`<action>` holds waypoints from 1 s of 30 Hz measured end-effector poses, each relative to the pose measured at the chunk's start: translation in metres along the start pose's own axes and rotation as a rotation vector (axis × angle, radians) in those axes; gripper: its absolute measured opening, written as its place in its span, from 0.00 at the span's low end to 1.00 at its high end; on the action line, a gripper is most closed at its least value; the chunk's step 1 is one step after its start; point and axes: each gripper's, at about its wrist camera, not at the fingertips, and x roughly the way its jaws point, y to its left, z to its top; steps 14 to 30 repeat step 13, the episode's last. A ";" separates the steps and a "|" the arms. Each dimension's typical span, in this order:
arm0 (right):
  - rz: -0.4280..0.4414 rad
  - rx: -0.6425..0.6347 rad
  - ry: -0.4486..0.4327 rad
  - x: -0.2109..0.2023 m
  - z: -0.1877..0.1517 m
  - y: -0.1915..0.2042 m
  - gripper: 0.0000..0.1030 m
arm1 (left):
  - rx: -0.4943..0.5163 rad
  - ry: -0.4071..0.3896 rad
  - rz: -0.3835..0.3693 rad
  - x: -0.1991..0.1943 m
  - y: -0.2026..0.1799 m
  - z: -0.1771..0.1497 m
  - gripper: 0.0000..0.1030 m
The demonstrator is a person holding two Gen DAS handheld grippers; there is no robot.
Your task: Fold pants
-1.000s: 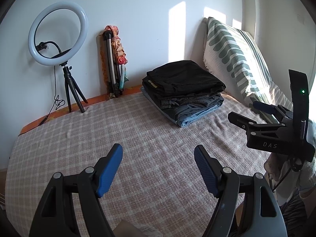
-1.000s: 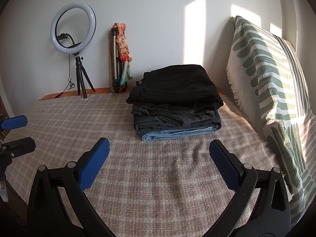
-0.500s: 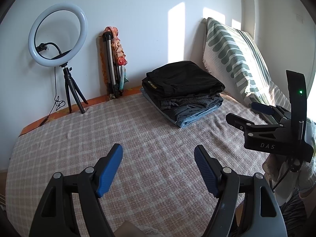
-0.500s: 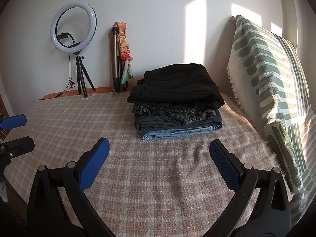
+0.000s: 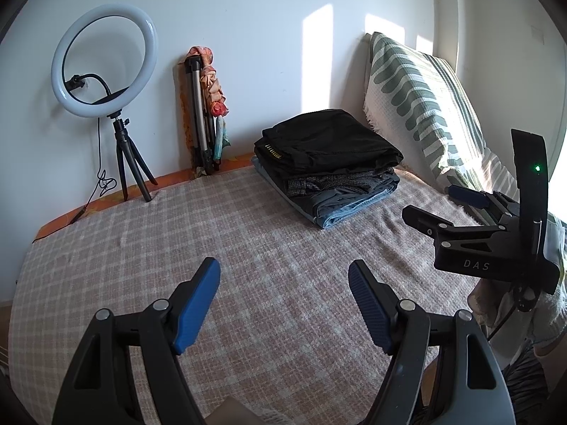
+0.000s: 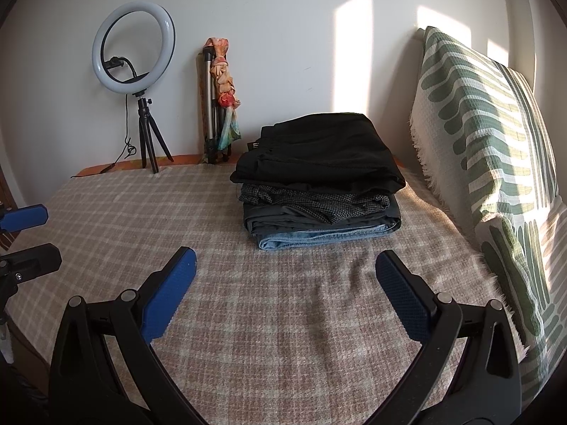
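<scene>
A stack of folded pants (image 5: pixel 327 166) lies at the far right of the checked bed cover (image 5: pixel 177 248): black on top, a grey patterned pair, dark grey, and blue denim at the bottom. It also shows in the right wrist view (image 6: pixel 319 184). My left gripper (image 5: pixel 283 283) is open and empty, held above the cover, well short of the stack. My right gripper (image 6: pixel 285 276) is open and empty, just in front of the stack. The right gripper also appears at the right of the left wrist view (image 5: pixel 443 205); the left gripper shows at the left edge of the right wrist view (image 6: pixel 24 237).
A green-and-white patterned pillow (image 6: pixel 489 163) leans against the wall on the right. A ring light on a small tripod (image 5: pixel 106 67) and a folded tripod with a cloth (image 5: pixel 205 113) stand at the back wall. The bed edge runs along the left.
Both grippers have stayed open and nearly still. The right gripper has drifted slightly forward toward the stack.
</scene>
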 end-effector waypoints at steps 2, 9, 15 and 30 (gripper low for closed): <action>-0.001 -0.001 0.000 0.000 0.000 0.000 1.00 | -0.002 0.000 -0.001 0.000 0.000 0.001 0.71; 0.004 -0.004 0.005 0.000 -0.002 0.002 1.00 | -0.007 0.001 0.002 0.000 -0.001 0.001 0.71; 0.007 0.000 0.007 0.002 -0.003 0.003 1.00 | -0.016 0.000 0.005 0.000 -0.001 0.002 0.71; 0.007 0.000 0.007 0.002 -0.003 0.003 1.00 | -0.016 0.000 0.005 0.000 -0.001 0.002 0.71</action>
